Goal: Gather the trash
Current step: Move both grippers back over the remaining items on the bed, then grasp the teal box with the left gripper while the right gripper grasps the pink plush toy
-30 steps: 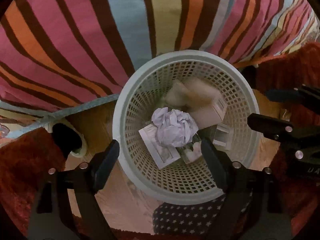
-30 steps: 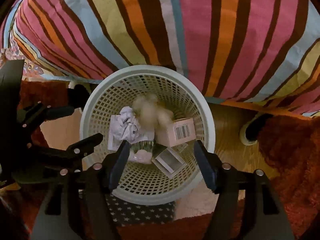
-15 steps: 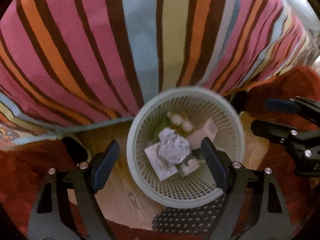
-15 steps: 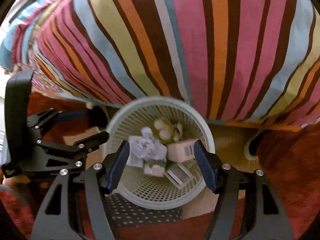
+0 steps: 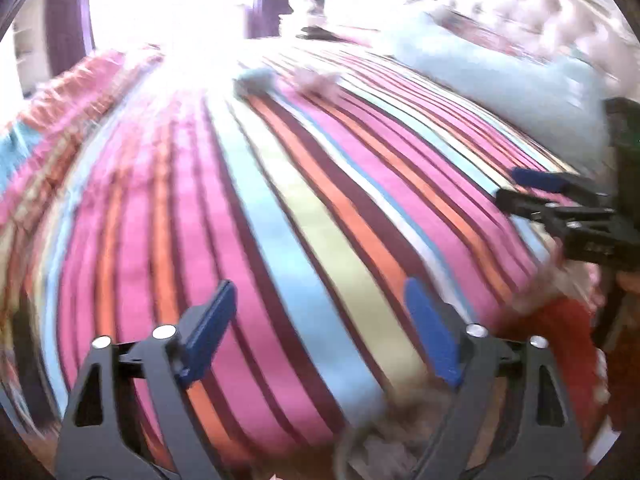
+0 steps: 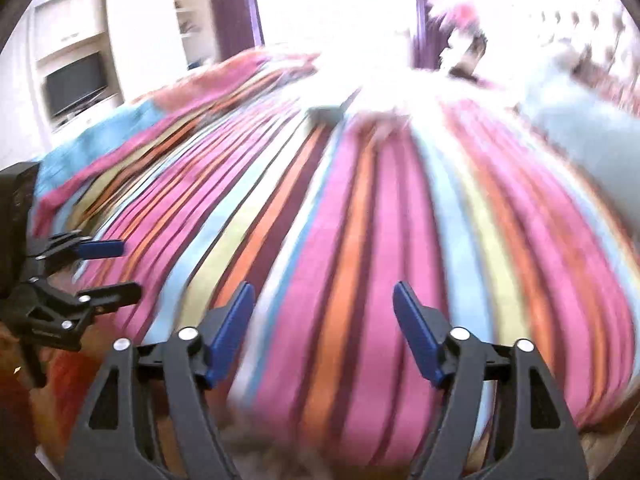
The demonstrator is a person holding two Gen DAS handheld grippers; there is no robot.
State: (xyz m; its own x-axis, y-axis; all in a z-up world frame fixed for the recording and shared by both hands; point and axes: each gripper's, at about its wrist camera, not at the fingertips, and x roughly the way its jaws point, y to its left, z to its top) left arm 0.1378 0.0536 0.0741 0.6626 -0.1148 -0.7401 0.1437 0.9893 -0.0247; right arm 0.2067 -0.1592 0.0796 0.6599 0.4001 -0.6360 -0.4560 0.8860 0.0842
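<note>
Both grippers' jaws opening, empty; blurred basket rim (image 5: 352,440), perhaps, contents unreadable.

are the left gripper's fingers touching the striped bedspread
Cannot tell. In the blurred left wrist view the left gripper, jaws opening with nothing between them, overlaps the striped bedspread; no gap or contact shows plainly.

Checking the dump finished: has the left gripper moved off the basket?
Yes. The left gripper has swung up from the basket; empty, opening jaws now frame the striped bedspread.
</note>
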